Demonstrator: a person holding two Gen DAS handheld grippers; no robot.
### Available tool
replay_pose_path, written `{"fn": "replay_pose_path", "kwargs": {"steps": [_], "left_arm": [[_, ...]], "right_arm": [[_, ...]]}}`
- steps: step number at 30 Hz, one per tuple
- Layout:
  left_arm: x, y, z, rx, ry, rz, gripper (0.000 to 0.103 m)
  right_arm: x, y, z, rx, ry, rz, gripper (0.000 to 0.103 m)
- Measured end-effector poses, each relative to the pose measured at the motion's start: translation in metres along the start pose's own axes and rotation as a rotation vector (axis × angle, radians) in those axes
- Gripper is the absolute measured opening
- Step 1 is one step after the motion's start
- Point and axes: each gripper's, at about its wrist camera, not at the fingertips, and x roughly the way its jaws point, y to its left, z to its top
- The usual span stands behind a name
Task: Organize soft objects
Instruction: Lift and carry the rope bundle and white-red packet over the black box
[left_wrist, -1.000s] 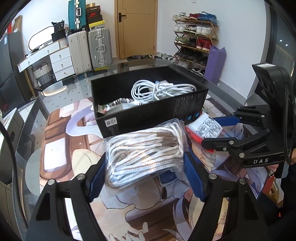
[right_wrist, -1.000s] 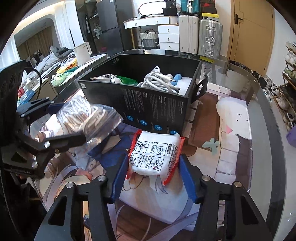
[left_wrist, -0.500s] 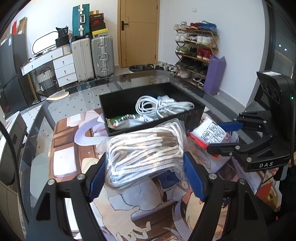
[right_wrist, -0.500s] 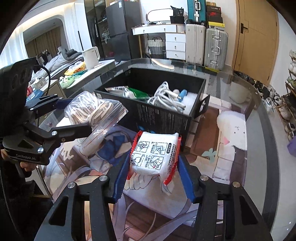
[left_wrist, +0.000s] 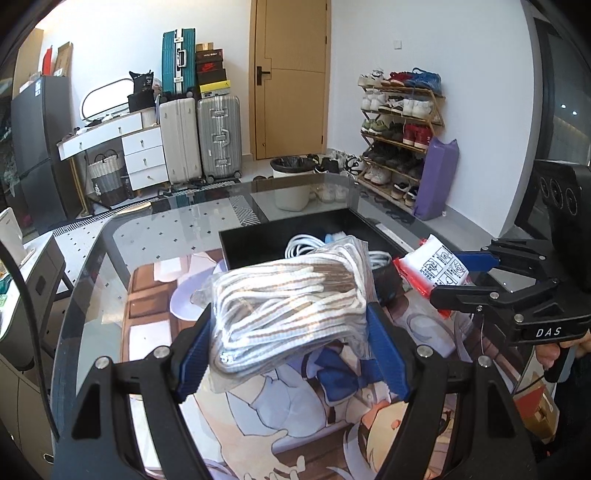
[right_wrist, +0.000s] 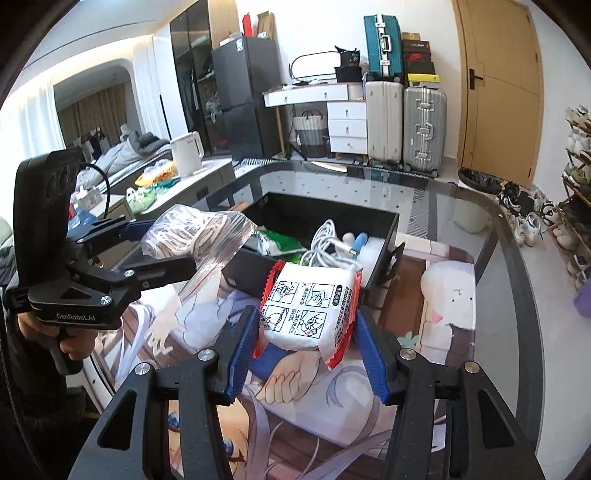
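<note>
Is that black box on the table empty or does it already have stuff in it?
Not empty. The open-topped black box already holds a coil of white cable and a green packet.

Brightness: bright daylight, both views.
Source: curtained window (right_wrist: 29, 122), upper left of right wrist frame.
Glare: sheen on glass tabletop (left_wrist: 184, 225); highlights on plastic bag (right_wrist: 207, 236).
Distortion: strong fisheye bending, black vignette corners.
Focus: mostly sharp throughout.

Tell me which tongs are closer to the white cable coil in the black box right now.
Right, though barely. The right tongs hold the white packet just short of the white cable coil in the black box. The left tongs, gripping the bagged rope, sit slightly farther back.
</note>
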Motion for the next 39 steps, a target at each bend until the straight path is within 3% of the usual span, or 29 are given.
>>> {"fn": "replay_pose_path", "kwargs": {"steps": [21,39], "left_arm": [[0.026,0.013,0.027,-0.053,-0.044,0.027,0.077],[0.054,0.031,0.035,-0.072,-0.018,0.035,0.077]], "right_arm": [[0.001,-0.011,0.043,0.033,-0.09,-0.029,0.053],[0.029,-0.023,0.059,0.036,-0.056,-0.042,0.053]]}}
